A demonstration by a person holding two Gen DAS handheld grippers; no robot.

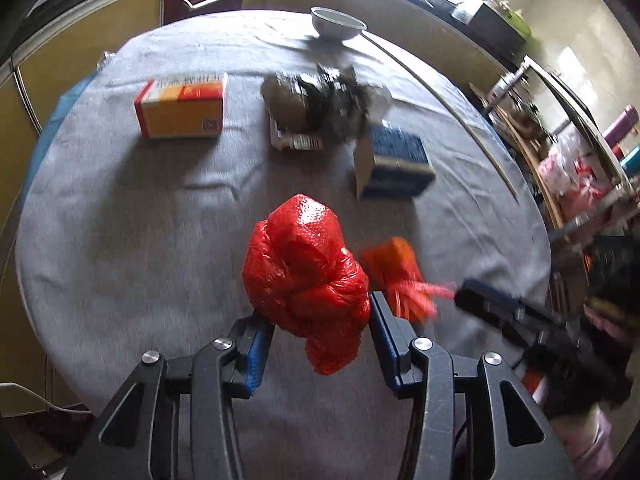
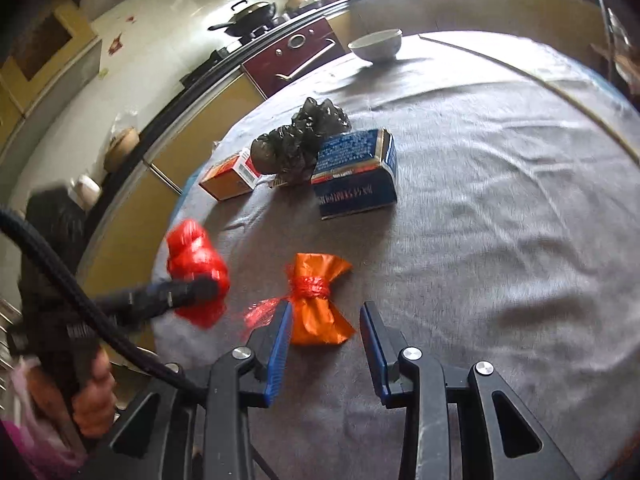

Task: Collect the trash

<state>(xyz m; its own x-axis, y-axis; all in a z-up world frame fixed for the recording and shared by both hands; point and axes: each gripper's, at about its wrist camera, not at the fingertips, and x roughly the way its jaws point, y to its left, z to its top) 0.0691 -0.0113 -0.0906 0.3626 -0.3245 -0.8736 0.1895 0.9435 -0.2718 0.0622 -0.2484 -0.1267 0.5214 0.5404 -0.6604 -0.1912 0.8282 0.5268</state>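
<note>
A crumpled red plastic bag (image 1: 306,276) sits between the fingers of my left gripper (image 1: 318,312), whose jaws stand wide around it; it also shows in the right wrist view (image 2: 196,268). An orange bag tied with red string (image 2: 318,300) lies on the grey tablecloth (image 2: 500,240) just ahead of my open, empty right gripper (image 2: 326,316); it also shows in the left wrist view (image 1: 394,268). Further off lie a blue box (image 2: 356,172), a black crumpled bag (image 2: 300,144) and an orange box (image 2: 230,178).
A white bowl (image 2: 376,45) stands at the table's far edge. Kitchen cabinets and a stove with a wok (image 2: 248,14) run along the left behind the table. A shelf with bottles and bags (image 1: 576,160) stands to the right of the table.
</note>
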